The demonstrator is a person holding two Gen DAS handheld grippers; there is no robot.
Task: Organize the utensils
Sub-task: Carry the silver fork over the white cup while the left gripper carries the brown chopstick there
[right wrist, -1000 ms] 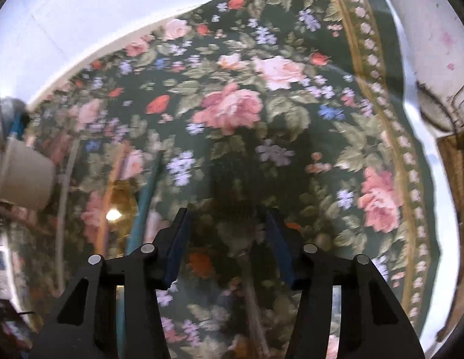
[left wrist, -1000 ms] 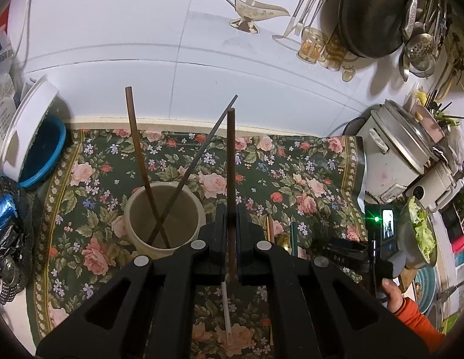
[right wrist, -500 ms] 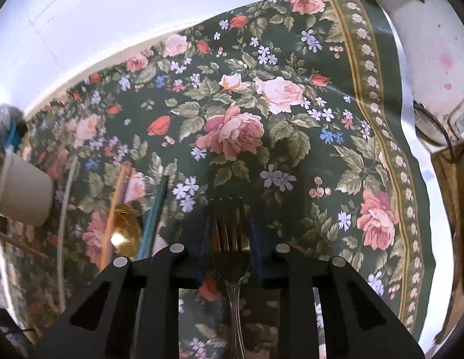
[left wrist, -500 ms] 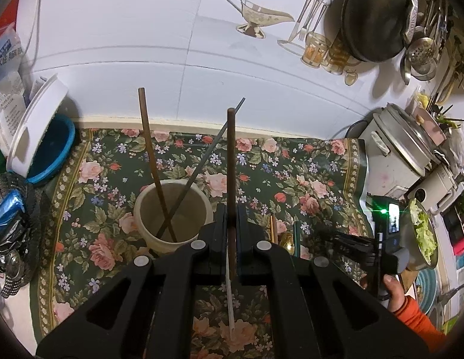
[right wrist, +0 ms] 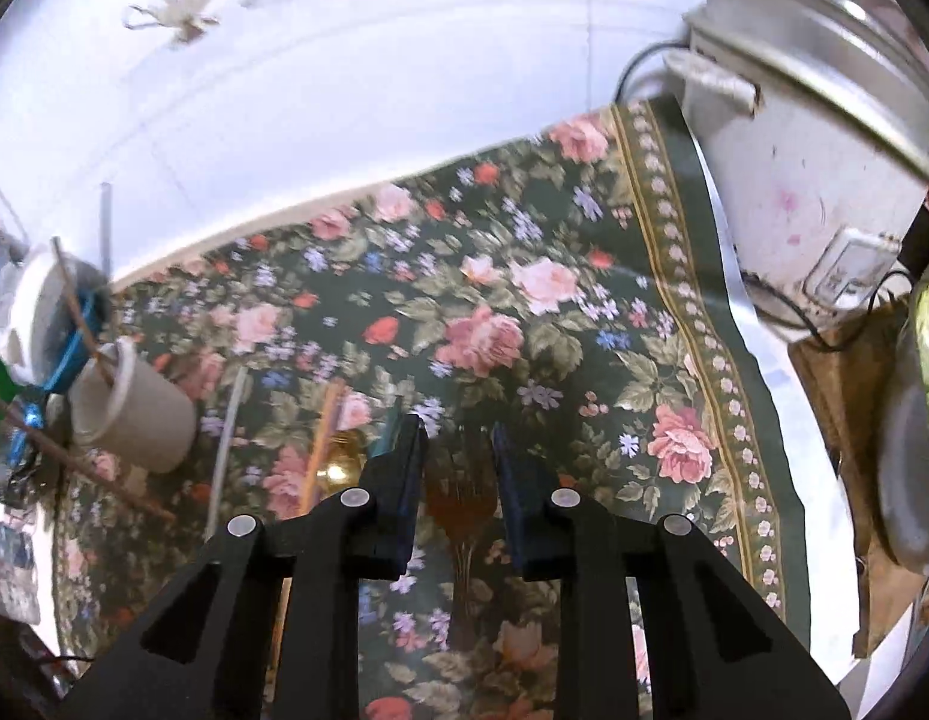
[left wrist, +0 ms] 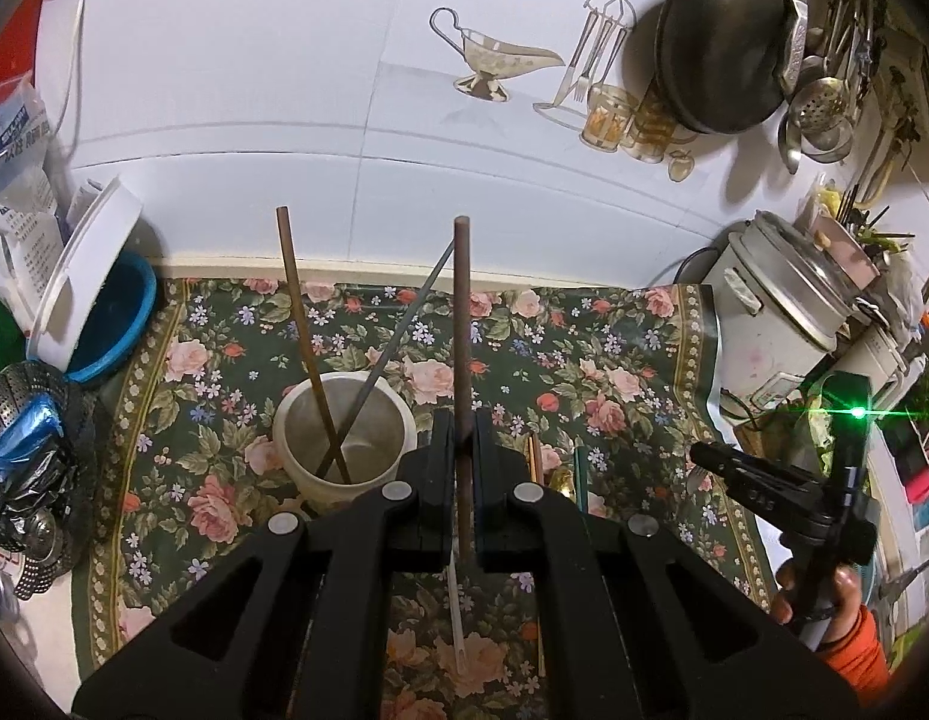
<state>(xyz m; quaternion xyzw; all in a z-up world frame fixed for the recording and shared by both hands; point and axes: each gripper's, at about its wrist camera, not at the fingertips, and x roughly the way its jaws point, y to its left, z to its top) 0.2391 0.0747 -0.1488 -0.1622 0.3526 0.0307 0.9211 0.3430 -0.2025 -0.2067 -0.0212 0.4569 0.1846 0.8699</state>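
My left gripper is shut on a brown chopstick held upright, just right of a beige cup. The cup holds a second brown chopstick and a grey metal one. My right gripper is shut on a metal fork and holds it above the floral cloth; it also shows in the left wrist view. A gold spoon, a teal stick and a white stick lie on the cloth. The cup also shows at the left of the right wrist view.
A white rice cooker stands at the right edge of the cloth. A blue bowl with a white lid and a metal steamer basket sit at the left. A dark wok hangs on the tiled wall.
My right gripper closed on the fork and lifted it off the cloth, tilting up. My left gripper rose slightly, still gripping its chopstick.
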